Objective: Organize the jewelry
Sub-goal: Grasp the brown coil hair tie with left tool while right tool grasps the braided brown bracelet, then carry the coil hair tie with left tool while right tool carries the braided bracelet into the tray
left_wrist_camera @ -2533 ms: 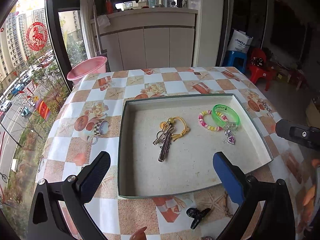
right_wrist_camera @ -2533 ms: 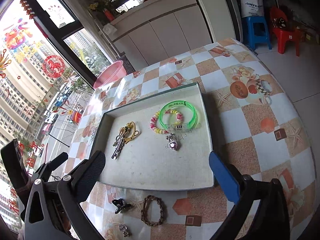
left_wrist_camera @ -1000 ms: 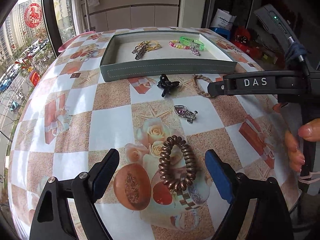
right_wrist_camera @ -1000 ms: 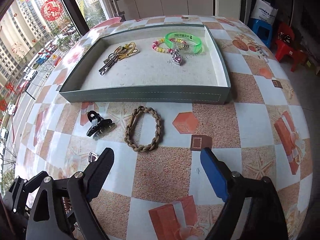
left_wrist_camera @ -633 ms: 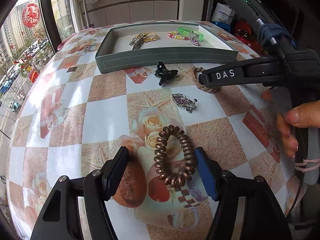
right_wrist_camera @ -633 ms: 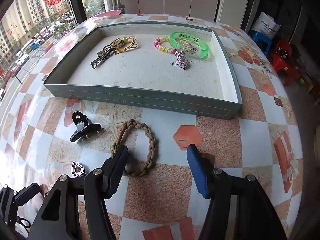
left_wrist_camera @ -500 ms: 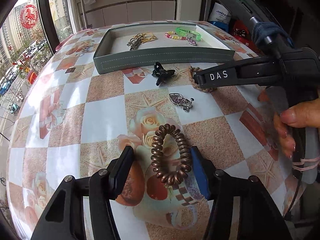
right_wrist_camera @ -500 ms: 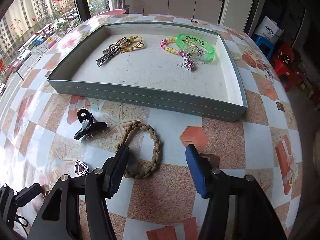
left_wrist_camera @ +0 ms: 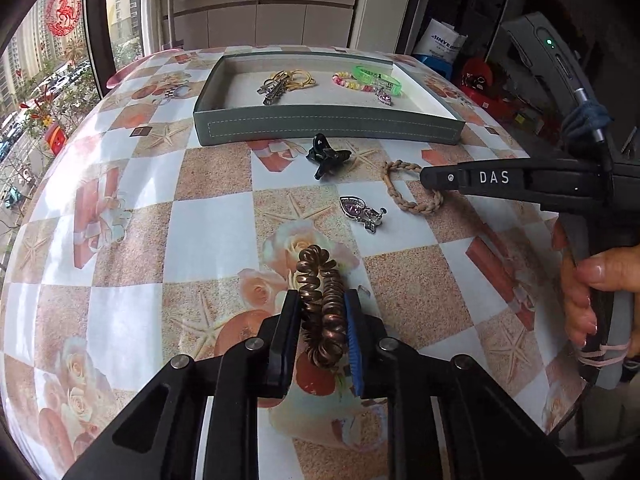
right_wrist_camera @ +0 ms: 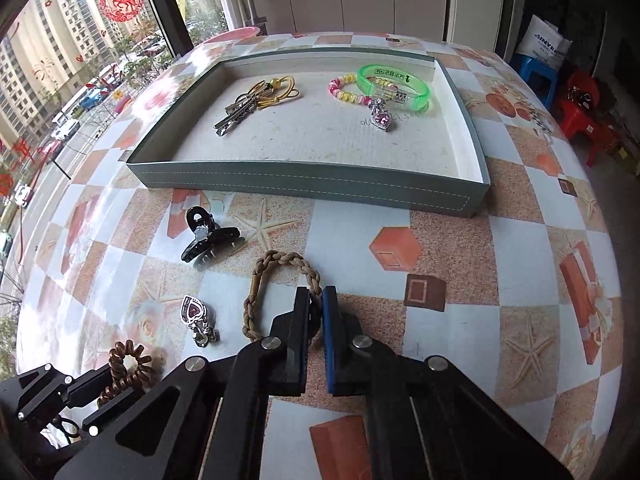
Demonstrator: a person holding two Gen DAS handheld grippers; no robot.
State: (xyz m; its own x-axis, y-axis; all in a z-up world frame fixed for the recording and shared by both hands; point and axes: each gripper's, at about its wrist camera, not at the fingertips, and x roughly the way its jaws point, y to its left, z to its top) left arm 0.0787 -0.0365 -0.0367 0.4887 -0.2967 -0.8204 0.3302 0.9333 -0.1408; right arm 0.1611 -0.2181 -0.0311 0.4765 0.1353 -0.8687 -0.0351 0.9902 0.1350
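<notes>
The left gripper (left_wrist_camera: 322, 312) has its fingers clenched on a brown spiral hair tie (left_wrist_camera: 322, 300), squeezed flat between them on the worktop (left_wrist_camera: 208, 236). The right gripper (right_wrist_camera: 316, 308) has its fingers pinched on the near side of a braided tan bracelet (right_wrist_camera: 276, 280), which lies on the worktop. Just beside it lie a black claw clip (right_wrist_camera: 208, 240) and a heart-shaped pendant (right_wrist_camera: 196, 312). Beyond them, a grey-green tray (right_wrist_camera: 312, 188) holds keys (right_wrist_camera: 248, 108), a beaded bracelet (right_wrist_camera: 348, 88) and a green wristband (right_wrist_camera: 394, 82) with unreadable print. In the left view the right gripper's side reads "DAS".
</notes>
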